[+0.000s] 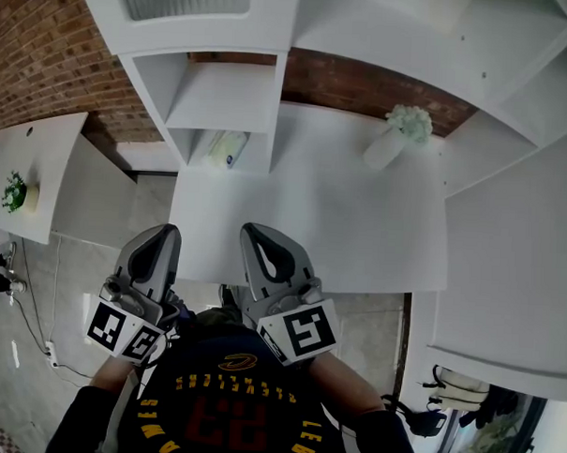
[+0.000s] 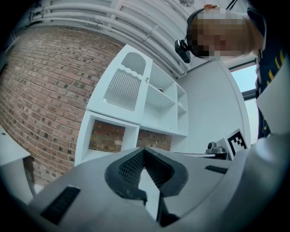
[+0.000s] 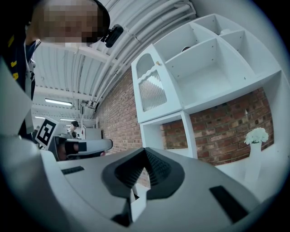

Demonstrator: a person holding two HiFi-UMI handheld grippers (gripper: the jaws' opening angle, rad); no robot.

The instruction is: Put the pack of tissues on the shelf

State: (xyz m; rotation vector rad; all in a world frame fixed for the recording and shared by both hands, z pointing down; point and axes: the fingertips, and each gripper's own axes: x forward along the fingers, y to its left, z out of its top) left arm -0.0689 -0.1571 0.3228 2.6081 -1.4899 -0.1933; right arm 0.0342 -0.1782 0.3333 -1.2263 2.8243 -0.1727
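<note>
The pack of tissues [image 1: 227,149], pale with a yellowish print, lies inside a low open compartment of the white shelf unit [image 1: 223,96] at the back left of the white table [image 1: 312,222]. Both grippers hang close to the person's body, short of the table's near edge and far from the pack. In the head view the left gripper [image 1: 171,230] is shut with nothing in it. The right gripper [image 1: 249,229] beside it is also shut and empty. The left gripper view shows its jaws [image 2: 144,152] meeting at the tips, aimed at the shelf unit [image 2: 136,104]. The right gripper's [image 3: 145,150] jaws likewise meet.
A white vase of white flowers [image 1: 398,137] stands on the table's back right, also in the right gripper view [image 3: 254,145]. A small white side table with a green plant [image 1: 15,192] is at the left. A brick wall is behind. A bag [image 1: 459,388] lies on the floor at right.
</note>
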